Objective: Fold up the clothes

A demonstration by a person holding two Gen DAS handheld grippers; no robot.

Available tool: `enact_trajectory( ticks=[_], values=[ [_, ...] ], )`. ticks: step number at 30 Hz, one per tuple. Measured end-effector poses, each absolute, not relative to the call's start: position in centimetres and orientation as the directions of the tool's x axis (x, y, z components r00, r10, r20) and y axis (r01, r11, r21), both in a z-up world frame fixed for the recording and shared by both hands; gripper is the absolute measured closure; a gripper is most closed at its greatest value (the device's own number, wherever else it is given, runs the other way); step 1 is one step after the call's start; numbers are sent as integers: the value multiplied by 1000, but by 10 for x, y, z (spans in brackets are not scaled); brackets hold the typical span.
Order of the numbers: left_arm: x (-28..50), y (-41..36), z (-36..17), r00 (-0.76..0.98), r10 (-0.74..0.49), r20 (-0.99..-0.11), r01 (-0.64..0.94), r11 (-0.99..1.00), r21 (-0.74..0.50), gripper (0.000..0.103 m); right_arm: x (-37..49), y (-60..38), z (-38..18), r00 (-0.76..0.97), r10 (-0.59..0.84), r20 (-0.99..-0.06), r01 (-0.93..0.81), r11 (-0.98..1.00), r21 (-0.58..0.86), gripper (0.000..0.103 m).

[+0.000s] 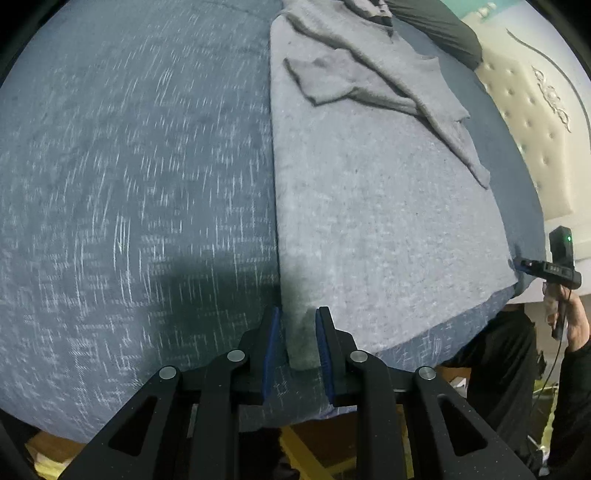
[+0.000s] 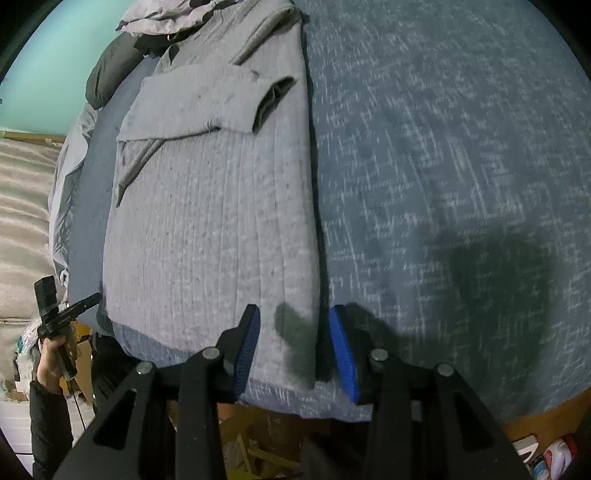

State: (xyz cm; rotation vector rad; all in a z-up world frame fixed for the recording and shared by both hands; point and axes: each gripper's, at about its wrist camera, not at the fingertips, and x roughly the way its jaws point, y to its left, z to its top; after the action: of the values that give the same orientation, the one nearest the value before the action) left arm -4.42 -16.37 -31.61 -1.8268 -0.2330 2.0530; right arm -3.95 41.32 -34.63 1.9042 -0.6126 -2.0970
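Note:
A grey sweater (image 1: 369,203) lies flat on the blue bed cover (image 1: 129,184), its sleeves folded across the chest. My left gripper (image 1: 297,341) is open, its blue pads on either side of the hem's left corner. The right gripper (image 1: 517,264) shows small at the hem's other corner, held in a hand (image 1: 576,321). In the right wrist view the sweater (image 2: 207,221) runs away from me, and my right gripper (image 2: 295,336) is open astride the hem's right corner. The left gripper (image 2: 86,301) sits by the far hem corner.
A dark pillow (image 1: 443,29) and a crumpled grey garment (image 2: 166,18) lie beyond the sweater's collar. A cream tufted headboard (image 1: 535,122) bounds the bed. The bed's edge and a wooden frame (image 2: 546,417) are just below my fingers. Wide bare cover (image 2: 443,184) flanks the sweater.

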Motion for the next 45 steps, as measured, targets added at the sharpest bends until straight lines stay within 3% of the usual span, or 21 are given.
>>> enact_trajectory(
  ticks=[4,8,13,17,28,31,33,35,39,45],
  values=[
    [-42,-161,-319,-73,382,-921,-175,-914,-365,81,-38,410,-350,-118,-451,-885,-108,-880,463,62],
    [-43,-156,-320,-70,377,-924,-176,-916,-360,81,-38,405,-352,-109,-457,-883,-106,-877,468,52],
    [-45,-149,-323,-56,380,-923,-170,-915,-366,79,-36,403,-353,-97,-460,-882,-92,-879,468,52],
    [-45,-152,-325,-53,395,-917,-154,-911,-383,66,-36,400,-356,-87,-463,-882,-86,-879,470,52],
    [-45,-147,-329,-34,445,-895,-152,-887,-436,67,-38,384,-359,-61,-484,-873,-41,-873,486,52],
    [-45,-143,-328,-32,452,-891,-167,-882,-441,73,-39,380,-360,-57,-486,-872,-25,-872,488,62],
    [-45,-138,-325,-35,451,-892,-183,-880,-438,87,-39,378,-360,-57,-488,-871,-13,-872,489,69],
    [-46,-132,-322,-41,446,-894,-202,-880,-430,89,-38,378,-359,-62,-489,-870,-6,-871,490,81],
    [-47,-121,-313,-56,438,-897,-241,-878,-414,96,-37,379,-350,-87,-495,-865,12,-869,496,94],
    [-48,-120,-264,-134,458,-879,-311,-861,-402,97,-38,382,-319,-153,-505,-849,54,-862,503,96]
  ],
)
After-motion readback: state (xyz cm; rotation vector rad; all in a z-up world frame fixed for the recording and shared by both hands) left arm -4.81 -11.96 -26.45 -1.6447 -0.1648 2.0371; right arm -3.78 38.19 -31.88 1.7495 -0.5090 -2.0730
